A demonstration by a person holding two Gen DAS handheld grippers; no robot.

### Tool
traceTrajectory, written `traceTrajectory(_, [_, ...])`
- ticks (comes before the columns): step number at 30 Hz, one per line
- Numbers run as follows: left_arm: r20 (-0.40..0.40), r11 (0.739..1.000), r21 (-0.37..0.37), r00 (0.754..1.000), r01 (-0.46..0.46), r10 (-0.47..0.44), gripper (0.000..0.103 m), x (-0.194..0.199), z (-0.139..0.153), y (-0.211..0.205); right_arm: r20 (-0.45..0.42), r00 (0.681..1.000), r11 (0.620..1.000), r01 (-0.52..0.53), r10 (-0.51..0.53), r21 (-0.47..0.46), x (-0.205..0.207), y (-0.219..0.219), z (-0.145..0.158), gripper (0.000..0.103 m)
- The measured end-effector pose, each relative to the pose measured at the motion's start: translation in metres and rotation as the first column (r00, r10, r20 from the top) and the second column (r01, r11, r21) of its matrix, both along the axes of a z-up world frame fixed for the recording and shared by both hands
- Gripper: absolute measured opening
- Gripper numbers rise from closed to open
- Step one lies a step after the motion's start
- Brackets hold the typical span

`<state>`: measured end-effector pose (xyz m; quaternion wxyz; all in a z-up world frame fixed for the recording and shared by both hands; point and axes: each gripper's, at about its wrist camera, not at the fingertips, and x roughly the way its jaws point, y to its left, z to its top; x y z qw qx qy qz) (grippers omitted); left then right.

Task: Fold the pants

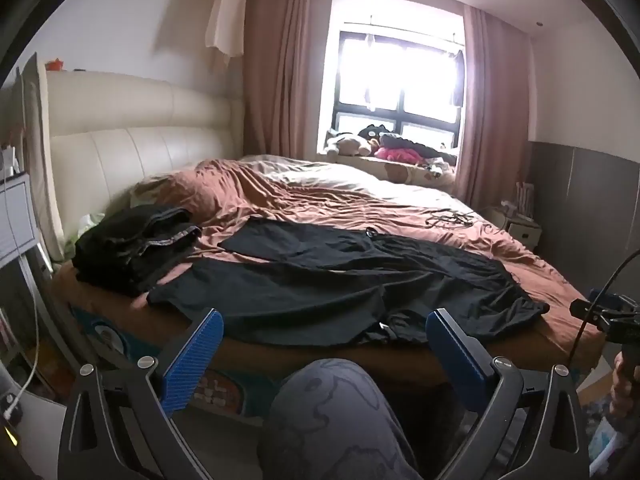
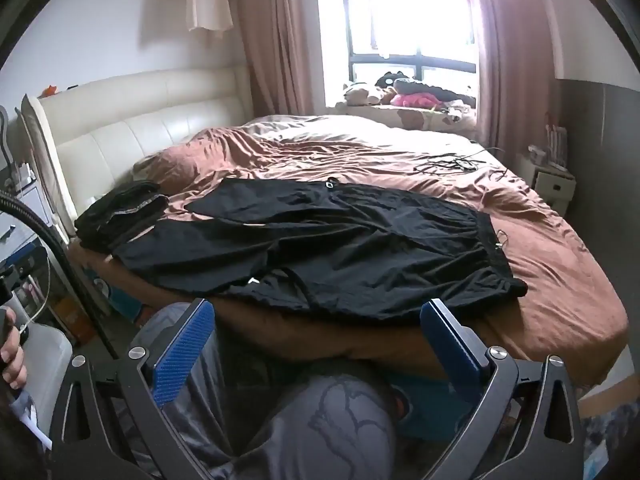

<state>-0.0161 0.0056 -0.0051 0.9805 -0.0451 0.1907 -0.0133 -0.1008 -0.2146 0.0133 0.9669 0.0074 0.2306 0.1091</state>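
While both jaws stand wide and empty: black pants (image 2: 320,240) lie spread on bed (image 2: 560,280), legs toward headboard. Left gripper (image 1: 320,340), right gripper (image 2: 316,332): pinch near-edge fabric only, not sheet.

Ahead of both wide-open grippers the bed edge (image 2: 360,344) lies unobstructed; only a knee (image 1: 332,412) sits below between the fingers.

A bright window (image 1: 398,76) between pink curtains (image 1: 276,68) lights the cream headboard (image 1: 132,136) and brown-sheeted bed (image 1: 420,216).
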Motion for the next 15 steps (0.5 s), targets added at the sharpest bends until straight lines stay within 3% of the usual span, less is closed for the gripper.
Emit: traceTrajectory(15, [0.012,1.000,0.004,1.000,-0.009,0.009,0.103,-0.0071,0.0029,-0.0016,0.018,1.000,1.000,-0.001,0.001,0.014,-0.0053,-0.0030,-0.0023,0.103])
